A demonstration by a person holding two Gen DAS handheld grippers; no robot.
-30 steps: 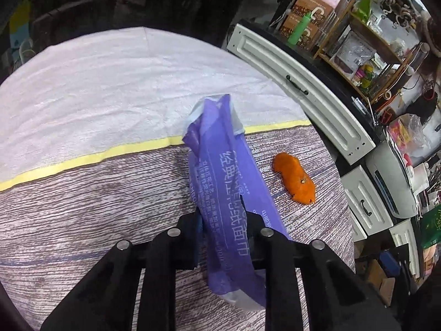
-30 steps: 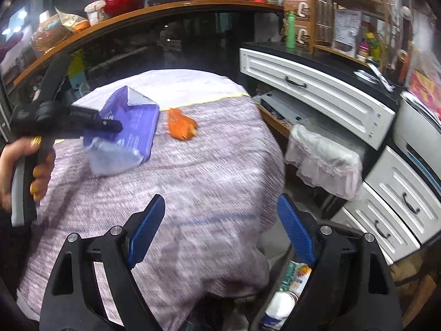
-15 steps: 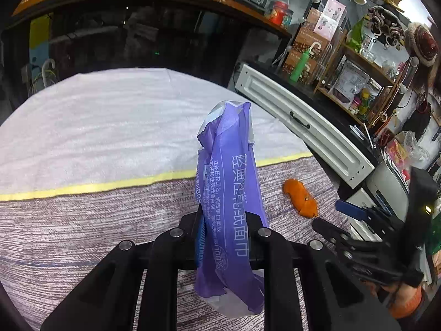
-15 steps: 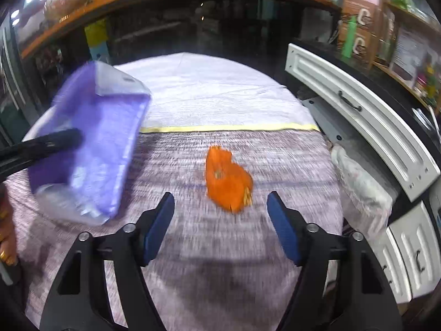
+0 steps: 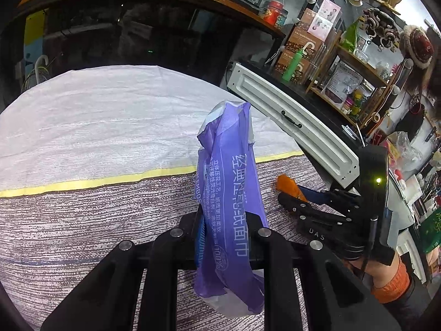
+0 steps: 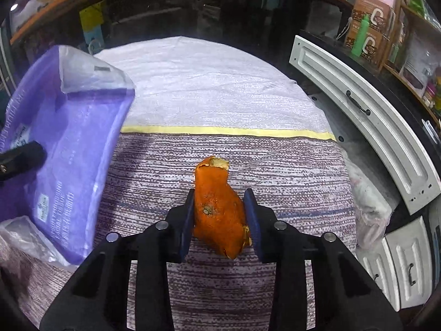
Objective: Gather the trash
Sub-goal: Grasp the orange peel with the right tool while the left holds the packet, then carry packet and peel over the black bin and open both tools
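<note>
On the round table's striped purple-and-white cloth (image 6: 275,165) lies the piece of orange citrus peel (image 6: 219,209), just below the yellow band (image 6: 220,131); your right gripper (image 6: 220,218) has it between its blue pads (image 6: 252,220), its jaws having just been closing, and both pads now sit against the peel's sides; your left gripper (image 5: 224,237) is clamped narrow on the crumpled purple plastic tissue wrapper (image 5: 231,193), which stands up out of the jaws clear of the cloth, its loose end hanging below them; beside the table's right edge hangs a white drawer front with a dark handle (image 6: 358,102).
</note>
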